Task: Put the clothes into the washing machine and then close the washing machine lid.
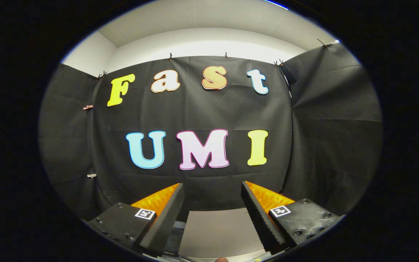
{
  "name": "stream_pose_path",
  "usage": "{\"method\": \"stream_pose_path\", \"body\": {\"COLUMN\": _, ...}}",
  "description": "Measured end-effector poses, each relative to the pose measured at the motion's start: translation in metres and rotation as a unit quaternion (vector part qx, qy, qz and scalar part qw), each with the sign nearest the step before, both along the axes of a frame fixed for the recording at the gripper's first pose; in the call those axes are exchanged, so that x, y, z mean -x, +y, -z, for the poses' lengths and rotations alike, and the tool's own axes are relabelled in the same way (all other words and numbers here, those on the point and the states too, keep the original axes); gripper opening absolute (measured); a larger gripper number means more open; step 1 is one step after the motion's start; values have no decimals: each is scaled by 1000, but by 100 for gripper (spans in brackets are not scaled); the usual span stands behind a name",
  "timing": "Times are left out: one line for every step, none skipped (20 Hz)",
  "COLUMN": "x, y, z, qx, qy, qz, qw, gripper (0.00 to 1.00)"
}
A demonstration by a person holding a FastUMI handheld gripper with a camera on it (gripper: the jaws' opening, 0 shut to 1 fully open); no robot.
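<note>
Black cloth [67,145] hangs as the booth's left wall, held by small clips, and meets the back cloth wall [202,112] at a seam. Lower down, the gripper [212,189] points straight at that back wall. Its left finger [166,218] is black with a ridged inner pad and an orange flank, a square marker [145,213] on its base. The jaws stand wide apart, with nothing between them. Through the gap lies a pale grey surface [216,233], reaching to the foot of the cloth. The right finger [262,218] mirrors the left, with its own marker [280,210]. Further right hangs the creased side cloth [333,138]. I cannot tell where the clothes or the washing machine are.
</note>
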State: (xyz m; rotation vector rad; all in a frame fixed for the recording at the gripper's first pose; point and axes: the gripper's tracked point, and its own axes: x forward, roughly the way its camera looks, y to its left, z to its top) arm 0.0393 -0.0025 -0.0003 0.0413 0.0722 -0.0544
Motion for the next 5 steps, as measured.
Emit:
{"method": "stream_pose_path", "body": {"x": -2, "y": -4, "z": -1, "qx": -1, "qy": -5, "qz": 1, "qw": 1000, "gripper": 98}}
{"method": "stream_pose_path", "body": {"x": -3, "y": -7, "z": -1, "qx": -1, "qy": -7, "qz": 1, "qw": 1000, "gripper": 99}}
{"method": "stream_pose_path", "body": {"x": -4, "y": -10, "z": 0, "qx": -1, "qy": -6, "qz": 3, "qw": 1000, "gripper": 99}}
{"method": "stream_pose_path", "body": {"x": -6, "y": -12, "z": 2, "qx": -1, "qy": -7, "qz": 3, "qw": 1000, "gripper": 99}}
{"method": "stream_pose_path", "body": {"x": -8, "y": -14, "z": 3, "qx": -1, "qy": -7, "qz": 4, "qw": 1000, "gripper": 99}}
